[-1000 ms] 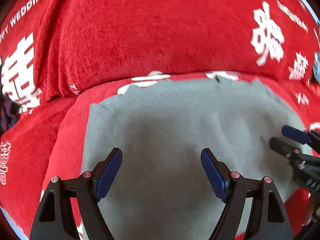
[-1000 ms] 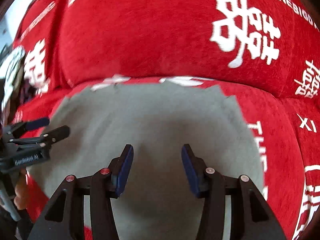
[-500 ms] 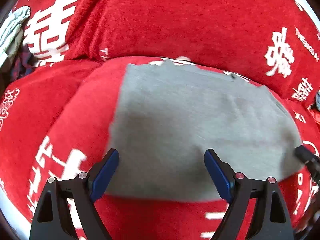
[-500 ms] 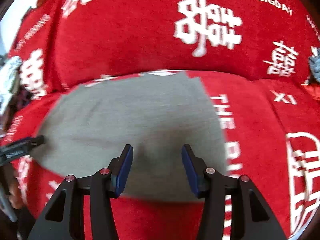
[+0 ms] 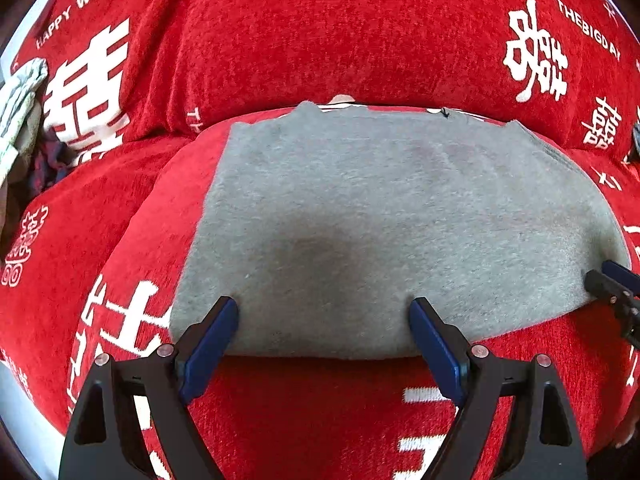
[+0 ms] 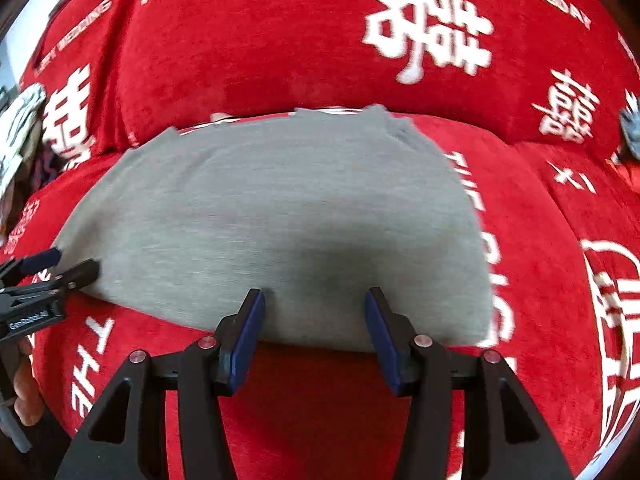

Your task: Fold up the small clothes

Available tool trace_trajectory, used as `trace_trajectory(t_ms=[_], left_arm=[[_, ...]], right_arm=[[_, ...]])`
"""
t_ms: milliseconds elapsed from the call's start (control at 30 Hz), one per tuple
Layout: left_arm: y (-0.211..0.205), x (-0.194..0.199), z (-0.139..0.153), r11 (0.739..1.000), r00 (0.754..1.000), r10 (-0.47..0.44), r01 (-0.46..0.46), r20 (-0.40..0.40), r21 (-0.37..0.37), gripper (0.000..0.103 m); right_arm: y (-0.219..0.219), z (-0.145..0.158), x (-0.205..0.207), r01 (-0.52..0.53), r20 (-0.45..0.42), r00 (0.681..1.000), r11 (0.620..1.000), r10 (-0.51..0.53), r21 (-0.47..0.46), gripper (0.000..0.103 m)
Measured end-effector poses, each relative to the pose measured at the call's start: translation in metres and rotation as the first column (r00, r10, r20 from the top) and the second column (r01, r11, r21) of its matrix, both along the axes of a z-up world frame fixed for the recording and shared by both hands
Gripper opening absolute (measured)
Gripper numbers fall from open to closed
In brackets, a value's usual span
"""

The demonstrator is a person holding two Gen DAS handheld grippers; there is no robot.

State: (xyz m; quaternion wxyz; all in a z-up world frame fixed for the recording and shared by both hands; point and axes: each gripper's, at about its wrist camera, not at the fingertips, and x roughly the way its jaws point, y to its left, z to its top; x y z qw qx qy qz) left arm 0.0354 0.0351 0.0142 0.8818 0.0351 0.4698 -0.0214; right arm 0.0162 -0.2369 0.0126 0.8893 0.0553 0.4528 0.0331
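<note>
A grey garment (image 5: 380,208) lies flat and smooth on the red sofa seat (image 5: 320,408), its far edge against the backrest. My left gripper (image 5: 322,302) hovers open over the garment's near edge, toward its left part, with only cloth beneath the wide jaws. My right gripper (image 6: 314,291) is open too, jaws narrower, above the near edge of the same garment (image 6: 260,208) toward its right part. Each wrist view catches the other tool at the side: the right gripper (image 5: 612,276) by the right corner, the left gripper (image 6: 60,266) by the left corner. Neither one grips cloth.
The sofa cover is red with white characters, and its backrest (image 5: 320,40) rises right behind the garment. A pile of other clothes (image 5: 20,112) sits at the far left of the seat. A small grey item (image 6: 630,128) shows at the right edge. A hand (image 6: 24,400) holds the left tool.
Both grippers have drawn back from over the middle of the garment to its near edge, so the whole garment now shows. The left jaws stand slightly wider.
</note>
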Motion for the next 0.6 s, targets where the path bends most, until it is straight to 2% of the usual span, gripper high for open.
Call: trace_trajectory(t_ms=[233, 300, 433, 500, 533, 600], left_arm=[[0.02, -0.01, 0.003, 0.999, 1.0, 0.026, -0.027, -0.011, -0.039, 0.088], [0.027, -0.017, 0.007, 0.998, 0.998, 0.059, -0.059, 0.005, -0.02, 0.088], [0.046, -0.027, 0.015, 0.996, 0.997, 0.069, -0.067, 0.03, -0.066, 0.088], [0.062, -0.028, 0.012, 0.988, 0.996, 0.092, -0.09, 0.015, -0.126, 0.088], [0.074, -0.027, 0.009, 0.976, 0.994, 0.107, -0.107, -0.011, -0.189, 0.088], [0.099, -0.023, -0.005, 0.93, 0.987, 0.138, -0.158, -0.081, -0.333, 0.088]], right_arm=[[-0.014, 0.006, -0.008, 0.034, 0.003, 0.999, 0.999, -0.034, 0.009, 0.056], [-0.014, 0.014, -0.016, 0.095, 0.029, 0.995, 0.995, -0.094, -0.032, 0.056], [-0.013, 0.021, -0.02, 0.098, 0.041, 0.994, 0.995, -0.097, -0.032, 0.057], [-0.013, 0.021, -0.021, 0.099, 0.04, 0.994, 0.995, -0.098, -0.025, 0.057], [-0.013, 0.022, -0.021, 0.097, 0.041, 0.995, 0.995, -0.096, -0.019, 0.057], [-0.011, 0.024, -0.021, 0.09, 0.045, 0.995, 0.996, -0.09, -0.005, 0.057]])
